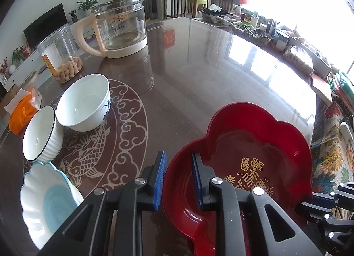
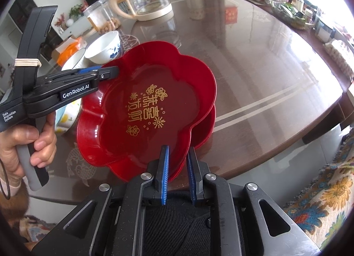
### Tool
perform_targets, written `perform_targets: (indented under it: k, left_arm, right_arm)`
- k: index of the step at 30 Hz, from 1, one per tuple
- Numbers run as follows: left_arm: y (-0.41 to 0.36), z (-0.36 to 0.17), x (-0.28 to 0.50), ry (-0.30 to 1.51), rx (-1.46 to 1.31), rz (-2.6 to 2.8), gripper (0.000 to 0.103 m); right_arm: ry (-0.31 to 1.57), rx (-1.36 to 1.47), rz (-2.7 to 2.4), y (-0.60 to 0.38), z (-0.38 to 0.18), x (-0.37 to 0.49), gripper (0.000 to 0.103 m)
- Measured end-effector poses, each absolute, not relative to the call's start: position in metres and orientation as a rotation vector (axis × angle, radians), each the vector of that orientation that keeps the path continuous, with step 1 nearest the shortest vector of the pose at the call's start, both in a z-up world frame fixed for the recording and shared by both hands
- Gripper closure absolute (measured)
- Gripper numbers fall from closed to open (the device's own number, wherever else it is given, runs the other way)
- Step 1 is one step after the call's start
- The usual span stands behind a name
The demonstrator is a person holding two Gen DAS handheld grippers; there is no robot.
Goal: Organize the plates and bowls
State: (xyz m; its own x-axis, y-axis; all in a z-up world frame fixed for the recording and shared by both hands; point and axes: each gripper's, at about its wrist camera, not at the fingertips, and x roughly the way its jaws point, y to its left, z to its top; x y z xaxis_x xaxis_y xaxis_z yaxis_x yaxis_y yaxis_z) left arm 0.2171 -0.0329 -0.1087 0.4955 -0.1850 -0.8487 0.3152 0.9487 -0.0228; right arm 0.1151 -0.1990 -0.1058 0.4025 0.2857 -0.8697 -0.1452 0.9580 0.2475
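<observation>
A red flower-shaped plate (image 2: pixel 141 105) with gold characters lies on top of a second red plate (image 2: pixel 205 132) near the table's front edge. My left gripper (image 1: pixel 179 174) straddles the upper plate's (image 1: pixel 254 145) left rim, with a visible gap between pads and rim. My right gripper (image 2: pixel 178 163) straddles the near rims of the red plates, jaws apart. To the left stand a white bowl with blue painting (image 1: pixel 85 101), a ribbed white bowl with a dark rim (image 1: pixel 41 133) and a scalloped white-and-blue dish (image 1: pixel 47 203).
A glass kettle (image 1: pixel 120 28) and a clear jar of peanuts (image 1: pixel 60 53) stand at the back left of the brown glass-topped table (image 1: pixel 221 68). An orange tissue pack (image 1: pixel 23 110) lies at the left. Cluttered baskets (image 1: pixel 250 28) line the far right edge.
</observation>
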Motion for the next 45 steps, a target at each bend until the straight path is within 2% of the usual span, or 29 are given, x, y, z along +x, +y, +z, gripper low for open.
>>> perform_targets:
  k: [5,8,9,12,15,18,19,20,21,22,23,25,31,34,37,42,45]
  left_arm:
    - [-0.036,-0.109,0.214,0.999,0.186,-0.304,0.081]
    - [-0.037,-0.106,0.215,1.000,0.180,-0.307,0.081]
    - [-0.036,-0.105,0.215,1.001,0.173,-0.306,0.081]
    - [-0.026,-0.093,0.212,0.998,0.126,-0.303,0.081]
    - [-0.008,-0.072,0.196,0.953,0.065,-0.302,0.080]
    - [0.010,-0.050,0.163,0.876,-0.005,-0.312,0.074]
    - [0.016,-0.045,0.150,0.853,-0.022,-0.311,0.065]
    - [0.021,-0.040,0.135,0.828,-0.042,-0.303,0.045]
    - [0.026,-0.037,0.120,0.795,-0.072,-0.287,0.032]
    - [0.031,-0.033,0.104,0.751,-0.105,-0.262,0.009]
    - [0.035,-0.030,0.087,0.703,-0.132,-0.236,0.000]
    - [0.037,-0.027,0.060,0.654,-0.128,-0.211,0.000]
    - [0.041,-0.037,0.015,0.656,-0.057,-0.199,0.000]
    - [0.045,-0.045,0.008,0.676,-0.013,-0.175,0.000]
    - [0.054,-0.054,0.004,0.674,0.000,-0.131,0.000]
    - [0.066,-0.066,-0.001,0.695,-0.045,-0.120,0.000]
    - [0.067,-0.067,-0.002,0.687,-0.086,-0.143,0.000]
  right_arm:
    - [1.113,0.150,0.273,-0.200,-0.107,0.111,0.084]
    - [1.117,0.160,0.286,-0.200,-0.106,0.111,0.078]
    - [1.115,0.165,0.298,-0.200,-0.105,0.110,0.072]
    - [1.090,0.171,0.301,-0.203,-0.098,0.105,0.069]
    - [1.019,0.185,0.260,-0.215,-0.082,0.094,0.059]
    - [0.901,0.177,0.167,-0.226,-0.060,0.072,0.049]
    - [0.855,0.162,0.139,-0.226,-0.051,0.063,0.047]
    - [0.804,0.144,0.108,-0.226,-0.043,0.053,0.047]
    - [0.750,0.128,0.074,-0.226,-0.034,0.042,0.044]
    - [0.698,0.113,0.040,-0.224,-0.028,0.030,0.038]
    - [0.645,0.100,0.003,-0.222,-0.022,0.018,0.035]
    - [0.557,0.078,-0.069,-0.217,-0.016,-0.004,0.030]
    - [0.498,0.006,-0.056,-0.196,-0.017,-0.029,0.030]
    - [0.589,0.014,0.106,-0.181,-0.031,-0.022,0.025]
    - [0.708,0.124,0.256,-0.169,-0.055,-0.003,0.026]
    - [0.737,0.127,0.235,-0.154,-0.081,0.003,0.026]
    - [0.691,0.065,0.220,-0.147,-0.075,-0.007,0.026]
